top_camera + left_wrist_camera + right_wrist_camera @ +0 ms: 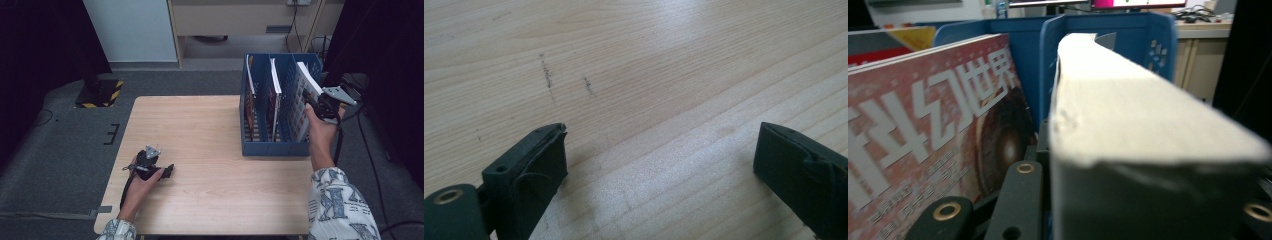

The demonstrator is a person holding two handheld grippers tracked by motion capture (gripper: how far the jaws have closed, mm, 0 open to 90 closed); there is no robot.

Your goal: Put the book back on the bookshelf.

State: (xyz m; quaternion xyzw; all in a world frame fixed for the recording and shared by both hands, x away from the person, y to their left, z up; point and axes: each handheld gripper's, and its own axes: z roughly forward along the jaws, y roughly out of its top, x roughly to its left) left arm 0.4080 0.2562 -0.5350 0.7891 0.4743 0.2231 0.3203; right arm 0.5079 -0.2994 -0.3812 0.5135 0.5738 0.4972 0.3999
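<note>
A blue file rack [272, 148] with three slots stands at the table's right side and holds magazines. My right gripper [311, 102] is shut on the near edge of a thick book [306, 85] that leans in the rightmost slot. In the right gripper view the book's white page edge [1128, 115] runs up between the jaws, and a red magazine cover [923, 130] stands in the slot to the left. My left gripper [169, 171] rests low on the table [200, 135] at the front left, open. Bare wood [649, 75] lies between its fingers [539, 160].
The rack's middle and left slots each hold a magazine [275, 82]. A yellow and black striped base [100, 92] sits on the grey floor beyond the table's left corner. Cables trail on the floor to the right of the table.
</note>
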